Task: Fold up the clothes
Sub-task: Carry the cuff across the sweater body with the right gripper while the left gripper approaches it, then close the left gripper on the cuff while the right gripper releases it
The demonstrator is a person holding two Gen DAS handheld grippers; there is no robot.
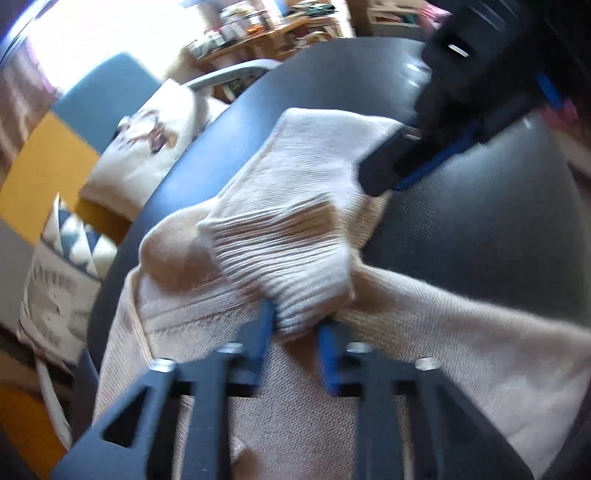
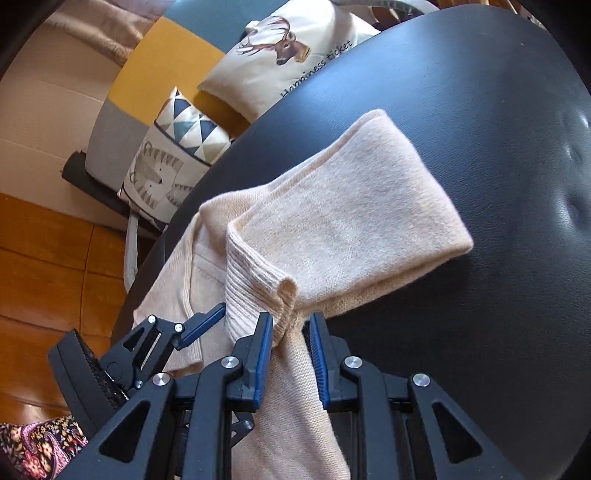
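Two grippers on one cream sweater, black tabletop.

The left gripper (image 1: 297, 332) is seen clamped on a bunched ribbed edge of the cream sweater (image 1: 280, 236). The right gripper (image 2: 291, 328) is seen with its blue pads (image 2: 263, 354) set on either side of a ribbed cuff; whether the cuff is pinched cannot be told. One sweater is counted, lying partly folded on the black tabletop (image 2: 480, 110) and draped over its near edge. Beyond the tabletop, a sofa in yellow, blue and grey blocks (image 2: 155, 51) is noted, with two cushions: a deer cushion (image 2: 280, 55) and a triangle-patterned cushion (image 2: 173, 147). Orange-brown floor (image 2: 44, 266) is seen below. Cluttered wooden shelves (image 1: 266, 33) are noted in the left view, blurred.
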